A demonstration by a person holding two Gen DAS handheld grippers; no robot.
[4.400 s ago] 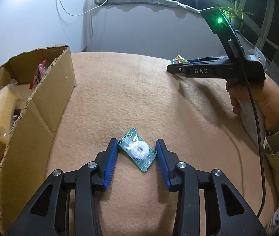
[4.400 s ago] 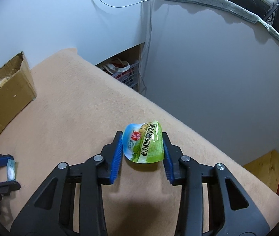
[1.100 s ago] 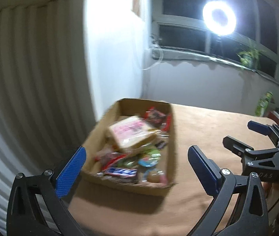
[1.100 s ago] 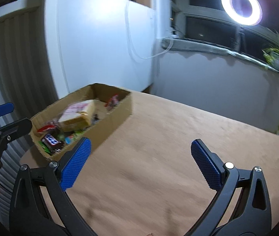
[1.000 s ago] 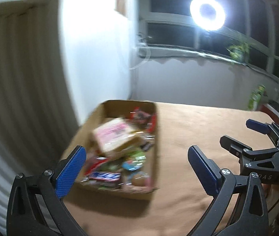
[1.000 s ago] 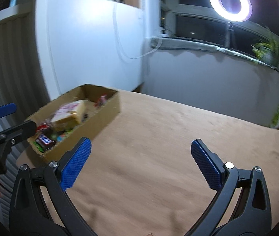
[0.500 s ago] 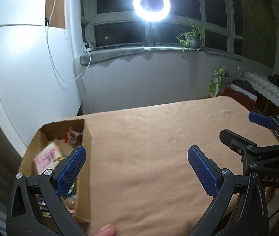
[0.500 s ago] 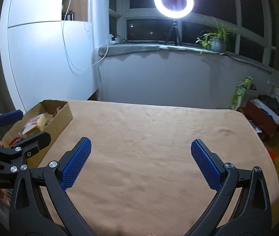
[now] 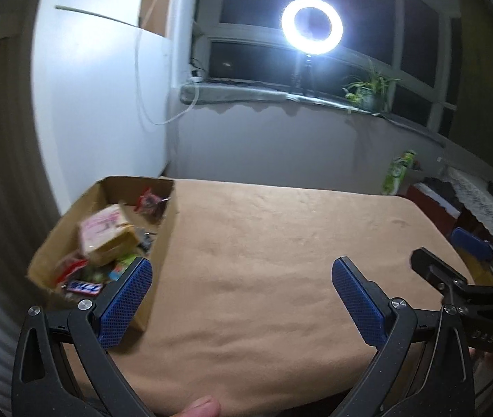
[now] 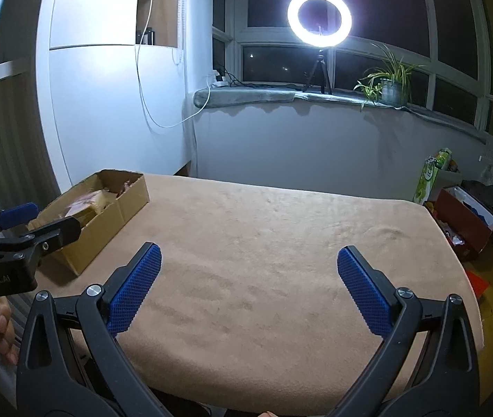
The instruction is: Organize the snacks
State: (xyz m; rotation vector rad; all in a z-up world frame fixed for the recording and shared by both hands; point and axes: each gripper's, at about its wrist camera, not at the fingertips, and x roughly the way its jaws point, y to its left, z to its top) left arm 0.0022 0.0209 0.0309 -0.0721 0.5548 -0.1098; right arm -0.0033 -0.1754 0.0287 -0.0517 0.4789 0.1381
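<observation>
Here the left gripper (image 9: 241, 299) and right gripper (image 10: 248, 290) were both spread wide and empty. The snacks (image 9: 107, 232) lay piled in the cardboard box (image 10: 121, 208) at the table's (image 10: 281, 243) left edge. Such packets probably handle light, crinkly and slippery; grip across a flat middle.

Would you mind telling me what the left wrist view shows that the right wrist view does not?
Only the left wrist view shows the snacks clearly from above inside the cardboard box, plus the right gripper. Only the right wrist view shows the left gripper and the red box beside the table. Both share the tan table, ring light and plant.
</observation>
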